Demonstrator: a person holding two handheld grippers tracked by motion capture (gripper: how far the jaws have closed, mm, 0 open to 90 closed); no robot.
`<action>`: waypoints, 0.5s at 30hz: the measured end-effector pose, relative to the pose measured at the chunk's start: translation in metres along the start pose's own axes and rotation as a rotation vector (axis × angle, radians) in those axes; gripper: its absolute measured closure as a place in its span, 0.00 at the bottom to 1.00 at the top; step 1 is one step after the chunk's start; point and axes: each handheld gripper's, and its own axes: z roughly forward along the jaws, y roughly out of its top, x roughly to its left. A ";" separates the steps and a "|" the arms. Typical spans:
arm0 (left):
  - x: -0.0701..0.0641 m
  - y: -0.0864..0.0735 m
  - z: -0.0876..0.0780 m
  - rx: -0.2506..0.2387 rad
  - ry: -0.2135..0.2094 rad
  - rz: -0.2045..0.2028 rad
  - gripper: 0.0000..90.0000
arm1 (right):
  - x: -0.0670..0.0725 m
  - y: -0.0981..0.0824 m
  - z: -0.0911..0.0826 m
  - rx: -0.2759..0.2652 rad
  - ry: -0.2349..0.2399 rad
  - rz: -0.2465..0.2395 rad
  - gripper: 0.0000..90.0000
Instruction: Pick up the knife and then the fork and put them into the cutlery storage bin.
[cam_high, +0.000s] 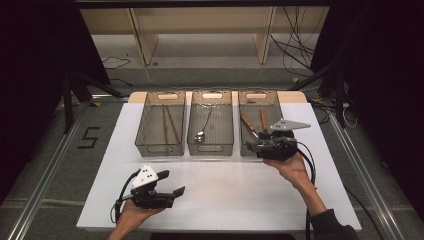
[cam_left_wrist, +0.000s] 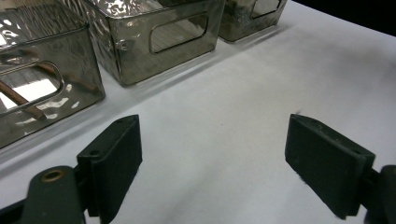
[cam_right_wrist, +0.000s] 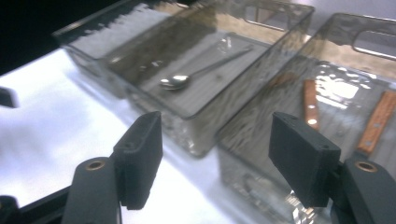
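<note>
1. Right gripper hangs at the near end of the right bin, jaws apart and holding nothing. In the right gripper view the 2 wooden-handled utensils lie on that bin's floor, just past the jaws and apart from them.
2. Left gripper rests low over the white tabletop, well apart from the bins, jaws wide apart and holding nothing.
3. Middle bin holds 1 spoon; left bin holds a pair of chopsticks.
4. Risk: the right jaws straddle the bin's near wall. Closing here would likely clamp the thin plastic wall, not a utensil, and drag or tip the bin.
5. Risk: the handles lie flat on the bin floor. A steep reach could jam a jaw tip against the floor, or pinch only 1 edge so the utensil swivels and drops.
6. Risk: the 2 handles lie near each other; a wide bite may catch both.
7. Risk: the trailing cable could snag the bin rim on lifting.
</note>
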 end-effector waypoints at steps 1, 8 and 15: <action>0.000 0.000 0.000 0.001 -0.001 0.001 0.21 | 0.003 -0.003 -0.004 -0.017 0.008 0.003 0.39; 0.001 -0.001 -0.002 -0.011 -0.005 -0.013 0.21 | 0.018 -0.017 -0.024 -0.101 0.057 0.019 0.37; 0.004 -0.003 -0.007 -0.021 -0.002 -0.017 0.21 | 0.034 -0.031 -0.031 -0.135 0.066 -0.005 0.35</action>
